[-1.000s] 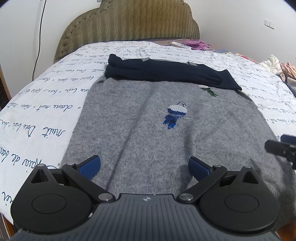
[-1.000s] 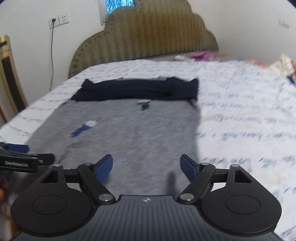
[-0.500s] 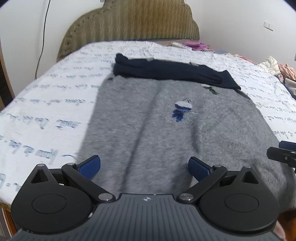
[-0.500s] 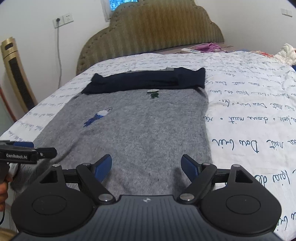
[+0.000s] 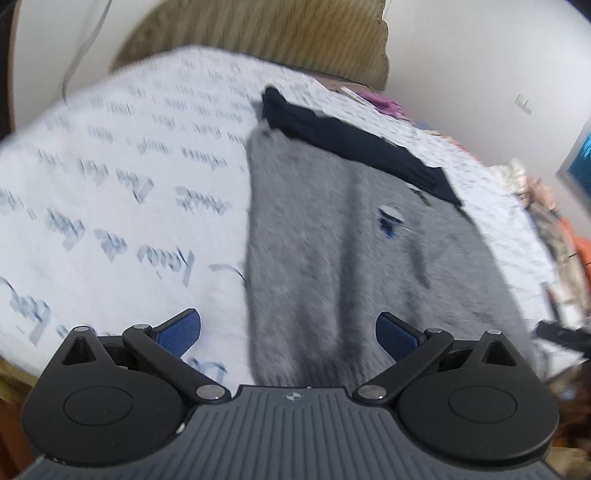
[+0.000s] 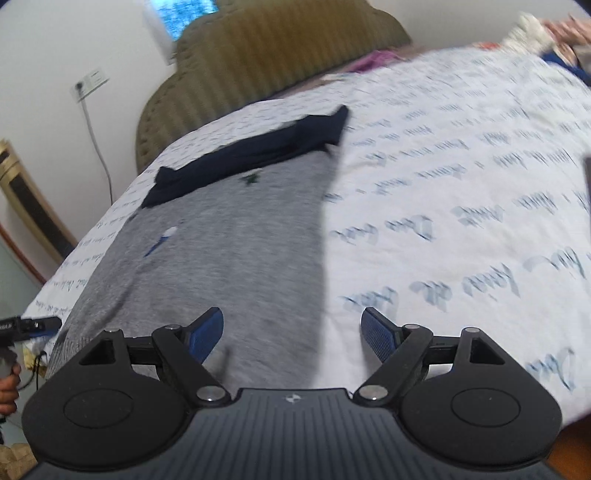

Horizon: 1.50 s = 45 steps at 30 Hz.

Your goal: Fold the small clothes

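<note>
White walls point(image 6: 55, 44); olive scalloped headboard point(image 6: 266, 62); script-printed bedsheet point(image 6: 461, 192); wall socket point(image 6: 90, 81) with cable; small window point(image 6: 188, 14).

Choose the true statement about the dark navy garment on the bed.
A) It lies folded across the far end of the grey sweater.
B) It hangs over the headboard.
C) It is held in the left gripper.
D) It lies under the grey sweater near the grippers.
A: the dark navy garment lies as a folded band across the far end of the grey sweater, away from both open grippers.

Motion blur smears the bedsheet point(image 5: 110, 206) script and the sweater point(image 5: 332, 258) embroidery beyond reading.
</note>
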{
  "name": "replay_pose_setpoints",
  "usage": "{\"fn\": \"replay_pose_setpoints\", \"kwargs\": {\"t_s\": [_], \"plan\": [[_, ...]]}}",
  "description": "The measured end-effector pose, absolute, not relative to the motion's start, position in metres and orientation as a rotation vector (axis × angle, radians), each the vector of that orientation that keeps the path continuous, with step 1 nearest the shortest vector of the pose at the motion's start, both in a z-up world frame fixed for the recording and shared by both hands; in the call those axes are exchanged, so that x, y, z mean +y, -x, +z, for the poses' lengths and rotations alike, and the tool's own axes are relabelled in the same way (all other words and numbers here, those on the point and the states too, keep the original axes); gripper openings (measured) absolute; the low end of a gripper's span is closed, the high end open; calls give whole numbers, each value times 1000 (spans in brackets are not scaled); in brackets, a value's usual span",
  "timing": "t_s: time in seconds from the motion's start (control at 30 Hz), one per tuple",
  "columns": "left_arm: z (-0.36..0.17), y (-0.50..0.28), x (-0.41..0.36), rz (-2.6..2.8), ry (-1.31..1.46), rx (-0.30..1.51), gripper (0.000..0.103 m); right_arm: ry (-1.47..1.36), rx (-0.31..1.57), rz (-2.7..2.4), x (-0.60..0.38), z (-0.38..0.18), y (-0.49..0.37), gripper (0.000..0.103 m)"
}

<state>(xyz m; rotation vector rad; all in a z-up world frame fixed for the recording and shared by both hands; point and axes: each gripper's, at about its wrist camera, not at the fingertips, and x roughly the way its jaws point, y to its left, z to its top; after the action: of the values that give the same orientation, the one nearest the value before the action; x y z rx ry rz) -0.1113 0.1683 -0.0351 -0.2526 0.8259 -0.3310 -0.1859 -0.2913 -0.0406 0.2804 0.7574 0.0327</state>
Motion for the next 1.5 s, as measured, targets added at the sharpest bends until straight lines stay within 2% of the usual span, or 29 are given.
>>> {"fn": "replay_pose_setpoints", "kwargs": {"t_s": [0.17,0.43,0.47,0.5,0.53,0.57,0.6,0.63,0.67,0.73,1.2,1.5], "plan": [[-42,113,157,-482,328,865,101,-379,805,109,-301,-51,196,83],[-49,112,114,-558,311,873,95,-315,828,241,-241,-63,180,78],[-49,112,110,-561,310,874,90,-270,833,260,-226,-64,173,71],[-50,110,107,-565,309,877,87,-270,833,260,-226,-64,173,57],[-50,109,105,-567,307,880,80,-244,838,267,-216,-65,165,48],[-50,109,102,-567,302,883,66,-244,838,267,-216,-65,165,35],[-51,108,99,-566,294,893,57,-216,842,266,-211,-66,162,28],[-52,108,98,-558,287,902,42,-179,845,259,-207,-69,159,25],[-53,107,96,-549,279,910,31,-150,843,254,-204,-69,157,21],[-53,106,96,-533,270,917,21,-131,836,251,-202,-68,156,15],[0,82,50,-490,64,757,14,-109,686,230,-209,-27,122,12],[-9,28,52,-378,32,775,13,-92,655,131,-219,-31,64,12]]}}
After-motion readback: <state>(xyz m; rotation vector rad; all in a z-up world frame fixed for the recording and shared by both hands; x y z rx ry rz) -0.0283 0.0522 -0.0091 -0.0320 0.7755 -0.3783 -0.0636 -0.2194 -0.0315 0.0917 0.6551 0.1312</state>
